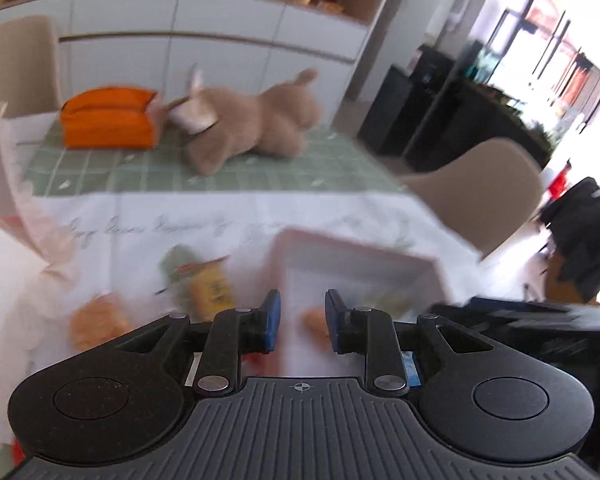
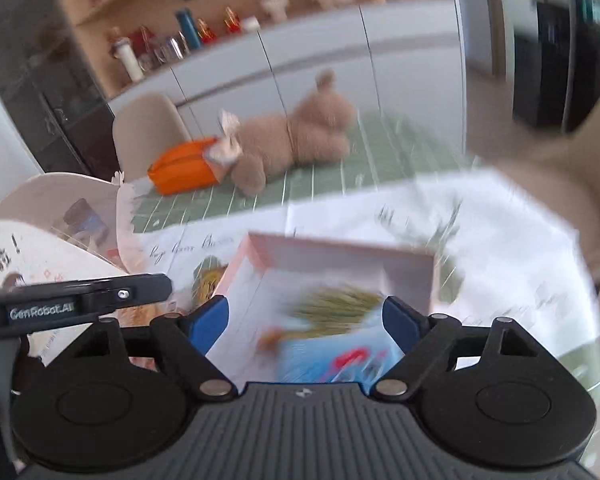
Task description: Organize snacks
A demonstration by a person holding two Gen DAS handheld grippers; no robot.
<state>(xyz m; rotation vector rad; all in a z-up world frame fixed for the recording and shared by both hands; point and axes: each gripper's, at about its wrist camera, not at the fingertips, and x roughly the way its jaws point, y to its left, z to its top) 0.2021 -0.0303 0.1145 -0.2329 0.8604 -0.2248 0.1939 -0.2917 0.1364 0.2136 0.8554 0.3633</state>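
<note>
1. Left gripper (image 1: pixel 302 320): blue-padded jaws stand a narrow gap apart with nothing pinched between them; it hangs above the near wall of the box, pointing down at the table.
2. Right gripper (image 2: pixel 306 320): jaws spread wide and empty; through the gap show the box floor and its contents below (no pad touches them).
3. Pink box (image 2: pixel 340 254): shallow, open-topped, pale pink walls, white floor; sits on the white cloth near the table's front edge. In the left wrist view its far wall (image 1: pixel 352 248) shows just beyond the fingers.
4. Blue snack packet (image 2: pixel 332 356): lies inside the box at the near side, red marking on it, badly blurred.
5. Green-and-yellow packet (image 2: pixel 336 308): inside the box, just behind the blue one; print unreadable.
6. Yellow snack packet (image 1: pixel 210 288): on the cloth outside the box, just to its left, a green packet (image 1: pixel 178 262) touching or overlapping it (blur hides which).
7. Orange snack (image 1: pixel 98 320): loose on the cloth further left, outside the box.
8. Small orange item (image 1: pixel 314 320): seen inside the box between the left fingers; identity unclear.
9. White cloth (image 1: pixel 180 216): script lettering, covers the near half of the table.
10. Green checked mat (image 1: pixel 140 168): covers the far half.
11. Plush toy (image 1: pixel 256 120): tan, lying on the mat.
12. Orange pouch (image 1: pixel 108 118): on the mat, touching the toy's head end.
13. Beige chair (image 1: pixel 484 192): at the table's right side.
</note>
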